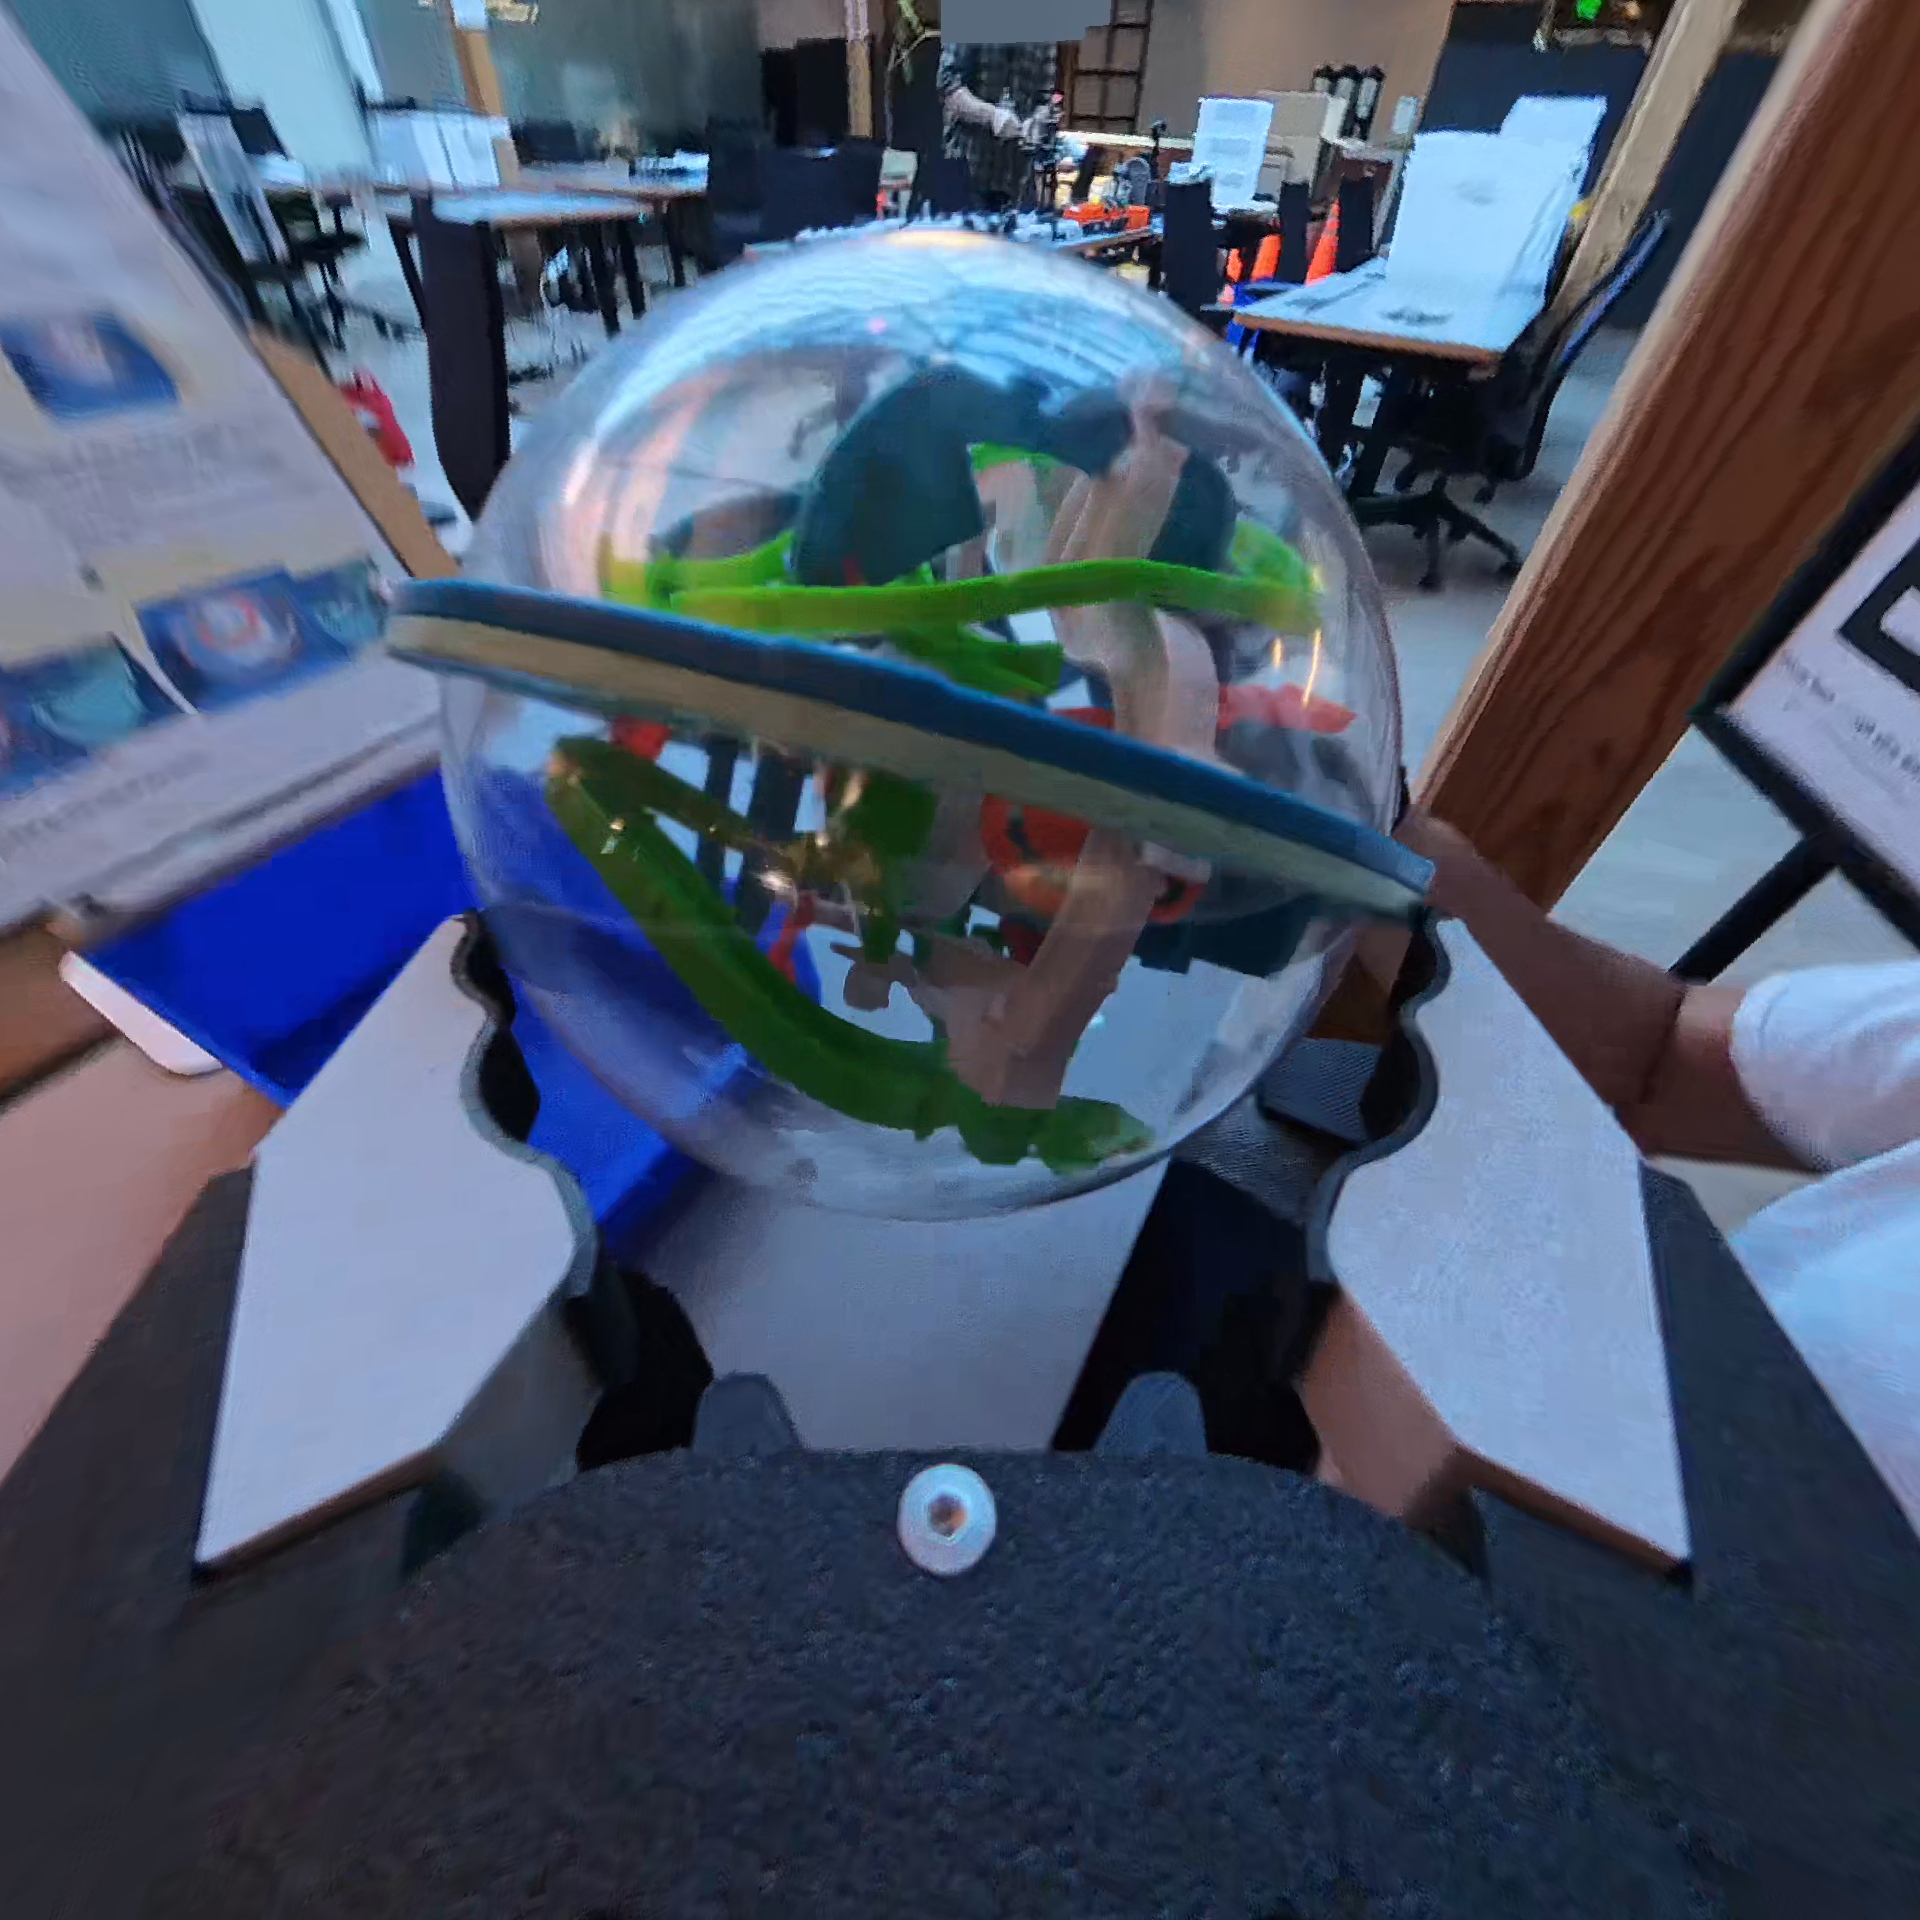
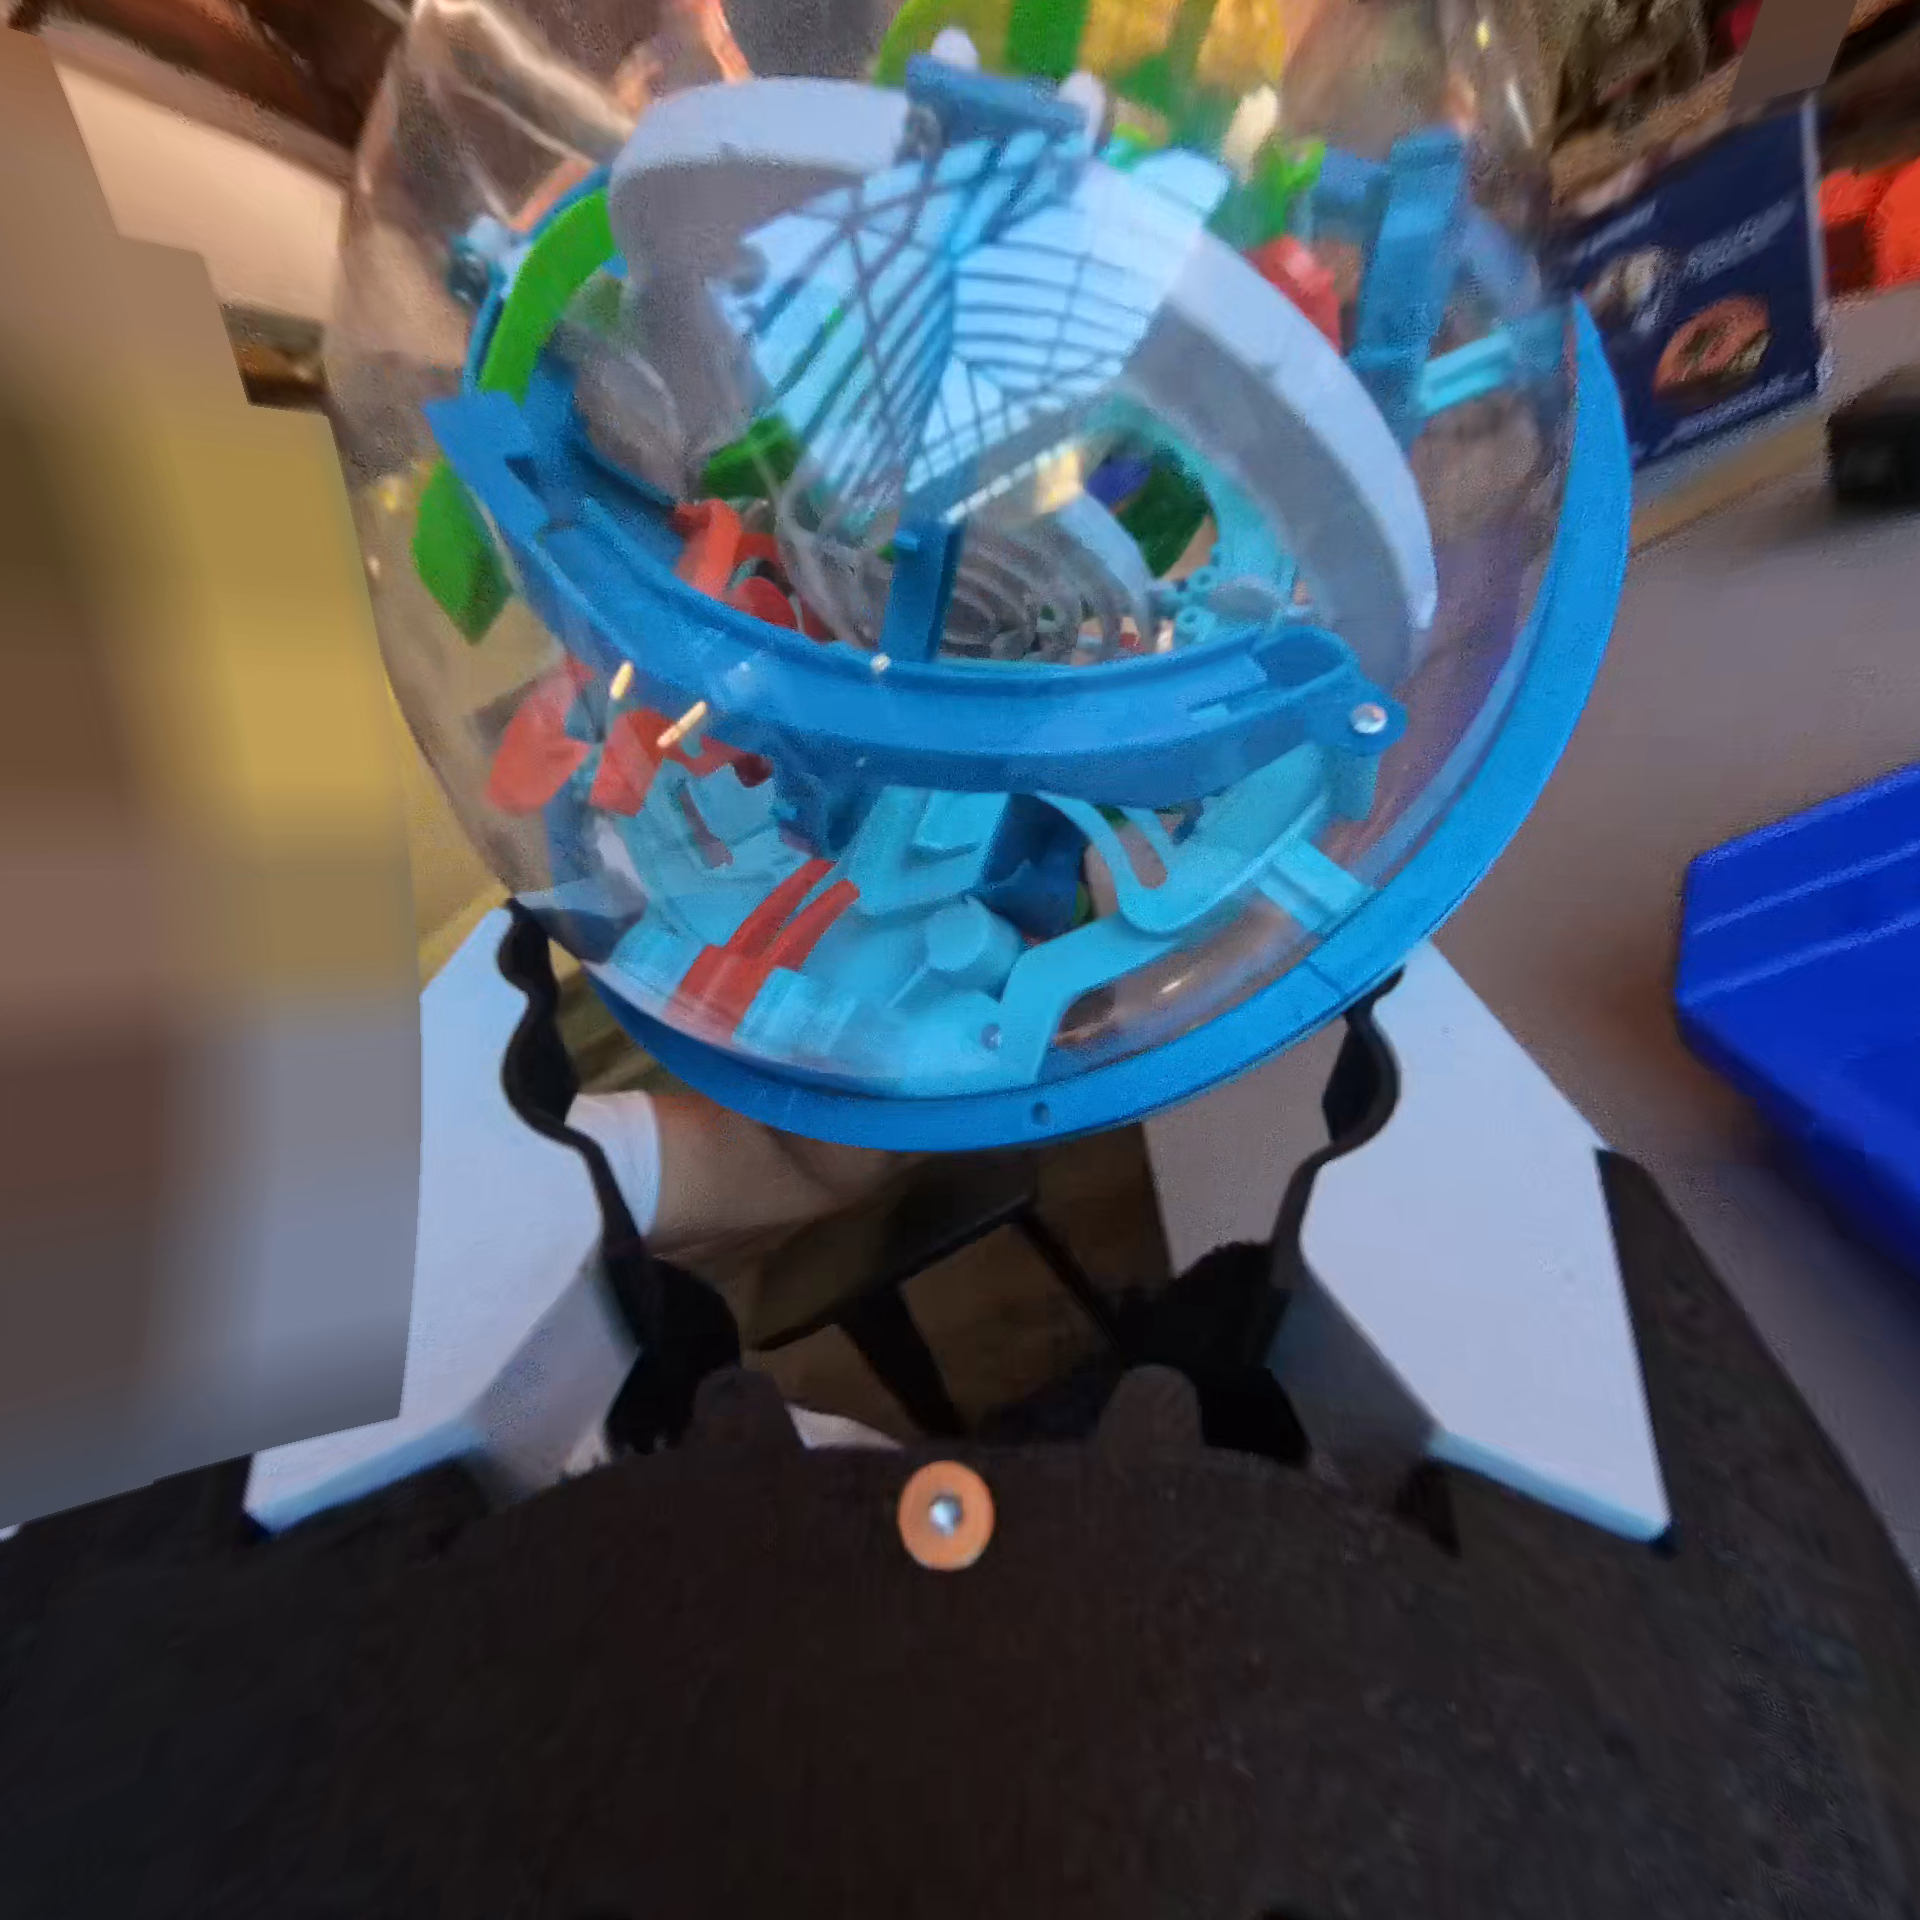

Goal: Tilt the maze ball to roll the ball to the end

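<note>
I've got the maze ball (image 1: 914,717) up off the table btwn both grippers: left gripper (image 1: 935,997) jaws spread wide, cupping its lower half; right gripper (image 2: 951,997) same, jaws wide, clamped on the blue rim (image 2: 1558,727). Rim tilted. Blue bin (image 2: 1808,987) lies to the right.

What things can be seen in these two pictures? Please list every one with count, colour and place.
maze ball: one, clear shell, blue rim, green, red and blue tracks inside; held up between both grippers
bin: one, blue; below the ball, to the side
post: one, brown wood; right in left wrist view
tables: several, dark legs; far room
chair: one, black; by the right table
cones: some, orange; far back
person: one; far back
left gripper: black and white, jaws against the ball
right gripper: same, jaws at the rim
</note>
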The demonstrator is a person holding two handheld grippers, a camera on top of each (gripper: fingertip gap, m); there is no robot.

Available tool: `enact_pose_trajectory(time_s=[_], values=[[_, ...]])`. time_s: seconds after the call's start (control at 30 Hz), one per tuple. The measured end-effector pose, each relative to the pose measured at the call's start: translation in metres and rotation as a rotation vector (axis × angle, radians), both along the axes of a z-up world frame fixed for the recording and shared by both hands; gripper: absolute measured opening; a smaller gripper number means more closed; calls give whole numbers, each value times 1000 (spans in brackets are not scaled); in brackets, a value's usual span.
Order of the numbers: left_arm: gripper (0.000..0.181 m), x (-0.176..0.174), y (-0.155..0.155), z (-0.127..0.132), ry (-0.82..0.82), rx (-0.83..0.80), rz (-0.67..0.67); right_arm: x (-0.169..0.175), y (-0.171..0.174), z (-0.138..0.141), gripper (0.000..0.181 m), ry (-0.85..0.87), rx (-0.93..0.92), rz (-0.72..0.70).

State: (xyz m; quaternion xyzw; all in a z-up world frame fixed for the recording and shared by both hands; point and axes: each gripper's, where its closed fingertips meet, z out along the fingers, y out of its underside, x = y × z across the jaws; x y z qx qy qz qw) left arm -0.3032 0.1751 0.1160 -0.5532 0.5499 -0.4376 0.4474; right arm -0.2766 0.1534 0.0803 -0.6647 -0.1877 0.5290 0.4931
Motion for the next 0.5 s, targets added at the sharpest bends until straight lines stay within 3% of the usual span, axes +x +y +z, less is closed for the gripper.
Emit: enact_pose_trajectory(time_s=[0.03, 0.27, 0.5], values=[[159, -3, -6, 5, 0, 84, -13, 1, -3, 11, 146, -62, 103, -42], [158, -15, -44, 30, -72, 617, -35, 0, -47, 72, 146, -404, 768, -272], [158, -15, -72, 37, -181, 883, -30, -4, -88, 86, 145, -643, 1038, -377]])
